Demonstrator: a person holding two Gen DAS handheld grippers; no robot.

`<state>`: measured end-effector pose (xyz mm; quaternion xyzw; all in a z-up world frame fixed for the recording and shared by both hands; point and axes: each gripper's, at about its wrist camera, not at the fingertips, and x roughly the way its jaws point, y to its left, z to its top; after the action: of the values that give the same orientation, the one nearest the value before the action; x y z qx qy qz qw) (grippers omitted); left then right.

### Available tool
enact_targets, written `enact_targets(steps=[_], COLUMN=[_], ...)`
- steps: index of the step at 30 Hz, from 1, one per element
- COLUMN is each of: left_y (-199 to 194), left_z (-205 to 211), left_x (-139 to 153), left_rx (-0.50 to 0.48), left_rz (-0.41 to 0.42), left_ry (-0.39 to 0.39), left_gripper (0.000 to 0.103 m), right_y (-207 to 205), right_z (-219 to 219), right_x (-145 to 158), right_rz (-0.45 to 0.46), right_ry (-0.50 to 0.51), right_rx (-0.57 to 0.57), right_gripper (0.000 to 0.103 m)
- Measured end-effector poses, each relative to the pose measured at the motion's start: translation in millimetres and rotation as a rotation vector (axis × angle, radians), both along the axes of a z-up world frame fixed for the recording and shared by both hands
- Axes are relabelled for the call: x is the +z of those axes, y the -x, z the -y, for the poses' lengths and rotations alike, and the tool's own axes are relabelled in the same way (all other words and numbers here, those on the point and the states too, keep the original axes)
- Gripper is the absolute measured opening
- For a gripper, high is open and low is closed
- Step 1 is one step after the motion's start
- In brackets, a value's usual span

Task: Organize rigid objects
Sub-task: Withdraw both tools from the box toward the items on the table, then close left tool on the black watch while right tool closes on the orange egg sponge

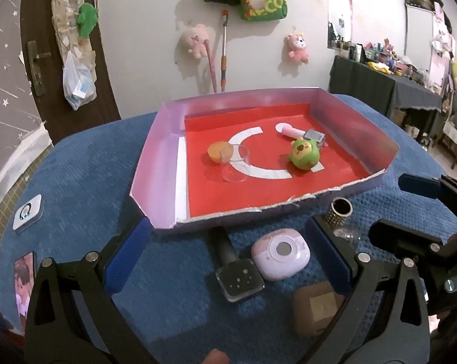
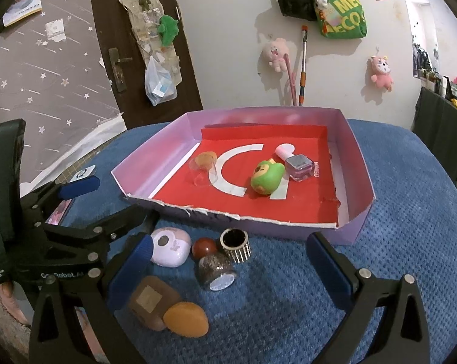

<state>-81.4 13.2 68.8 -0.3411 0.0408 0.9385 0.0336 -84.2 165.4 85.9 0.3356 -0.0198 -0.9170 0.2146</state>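
A purple tray (image 1: 155, 163) with a red floor holds an orange ball (image 1: 217, 151), a clear cup (image 1: 234, 165), a green plush toy (image 1: 304, 154) and a pink nail polish bottle (image 1: 301, 135). My left gripper (image 1: 228, 242) is open low over the blue cloth, and between its fingers lie a dark square-based bottle (image 1: 236, 276) and a pink round case (image 1: 281, 257). My right gripper (image 2: 231, 242) is open too, around a glitter bottle with a gold cap (image 2: 225, 261) and a red ball (image 2: 204, 247). A brown box (image 2: 151, 301) and an orange egg shape (image 2: 186, 318) lie nearer.
The blue cloth table (image 2: 395, 257) ends close to a wall and a dark door (image 2: 119, 60). A white phone holder (image 1: 26, 212) and a photo card (image 1: 23, 279) lie at the left edge. A dark side table (image 1: 380, 85) with clutter stands at the right.
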Motion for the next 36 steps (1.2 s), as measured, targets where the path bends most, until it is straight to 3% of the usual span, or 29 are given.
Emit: enact_targets(steps=[8, 20, 31, 36], left_y=[-5.5, -13.1, -12.2, -11.9], left_z=[4.0, 14.7, 22.3, 23.8], left_x=[-6.5, -16.3, -33.4, -43.6], left_rx=[0.003, 0.016, 0.027, 0.033], left_rz=[0.029, 0.058, 0.118, 0.15], left_ry=[-0.03, -0.087, -0.131, -0.147], left_gripper=[0.103, 0.101, 0.076, 0.071], right_y=[-8.0, -16.8, -27.6, -35.8], right_z=[-5.7, -7.2, -4.9, -2.8], right_x=[-6.4, -17.4, -29.7, -35.2], right_rz=[0.023, 0.05, 0.075, 0.082], right_ry=[0.003, -0.007, -0.025, -0.034], right_rx=[-0.007, 0.005, 0.016, 0.031], right_gripper=[0.103, 0.089, 0.084, 0.083])
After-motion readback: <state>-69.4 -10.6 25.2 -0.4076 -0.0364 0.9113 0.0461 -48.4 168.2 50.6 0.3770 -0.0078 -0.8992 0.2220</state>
